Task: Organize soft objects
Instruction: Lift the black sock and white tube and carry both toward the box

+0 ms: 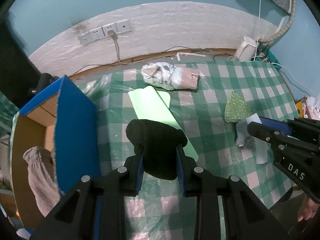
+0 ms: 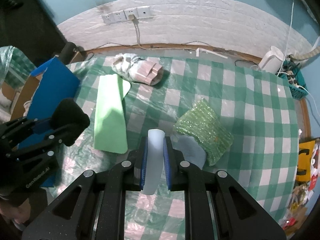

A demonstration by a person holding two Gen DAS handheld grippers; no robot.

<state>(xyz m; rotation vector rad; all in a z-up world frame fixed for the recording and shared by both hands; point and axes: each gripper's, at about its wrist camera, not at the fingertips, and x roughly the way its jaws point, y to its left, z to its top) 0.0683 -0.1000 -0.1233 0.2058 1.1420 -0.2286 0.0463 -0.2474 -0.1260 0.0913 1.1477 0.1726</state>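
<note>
Foam black pad (image 1: pixel 158 140) sits clamped in my left gripper (image 1: pixel 160 160), the open box (image 1: pixel 76 124) just to its left ready to receive it, while my right gripper (image 2: pixel 156 156) pinches a white strip (image 2: pixel 155 150).

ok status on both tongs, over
Left tongs shut on black pad, beside blue box. Right tongs shut on white strip. Green foam and bubble wrap lie on table.
</note>
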